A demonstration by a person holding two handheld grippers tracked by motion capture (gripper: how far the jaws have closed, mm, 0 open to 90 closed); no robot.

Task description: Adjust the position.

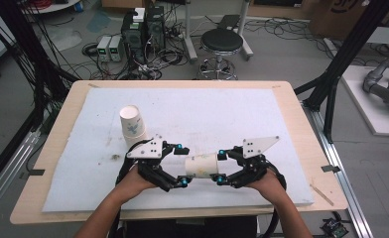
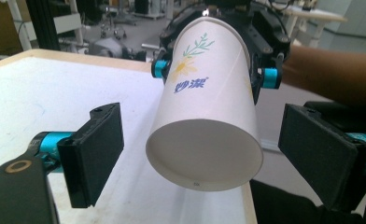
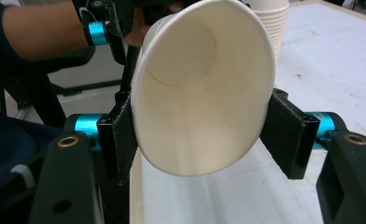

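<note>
A white paper cup [image 1: 201, 165] with a flower print lies level in the air near the table's front edge, between my two grippers. My right gripper [image 1: 221, 165] is shut on the cup's mouth end; in the right gripper view the pads [image 3: 286, 135] press the rim of the cup [image 3: 204, 93] into an oval. My left gripper [image 1: 183, 164] is open around the base end. In the left gripper view its pads [image 2: 99, 149] stand clear on both sides of the cup [image 2: 209, 116]. A stack of upside-down paper cups [image 1: 132, 125] stands on the mat behind the left hand.
A white mat [image 1: 232, 109] covers most of the wooden table [image 1: 294, 106]. Beyond the far edge, a black stool [image 1: 222, 42], computer cases [image 1: 143, 29] and cables stand on the floor. A black frame post [image 1: 339, 74] rises at the right.
</note>
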